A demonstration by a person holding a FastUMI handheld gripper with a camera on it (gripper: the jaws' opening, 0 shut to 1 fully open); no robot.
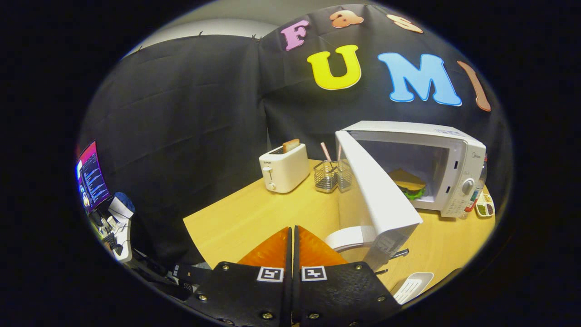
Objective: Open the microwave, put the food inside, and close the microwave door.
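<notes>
On the far left I see a monitor (92,175) past the table (254,213) edge, then, moving right along the far side of the table, a white toaster (284,168) with a slice standing in its slot and a wire caddy (332,175) holding straws. My gripper (292,243) sits at the near edge, its fingers pressed together with nothing between them, clenched and empty. Just ahead and to the right of them stands the microwave door (379,200), swung wide open, its free edge reaching toward me and its hinge at the far left corner of the microwave (435,168). The food (408,184), a sandwich, already lies inside the cavity, beyond the door. I judge that only the closing remains: the door's outer face lies right of my fingers, so I would need to come around its near edge and push it away to the right.
</notes>
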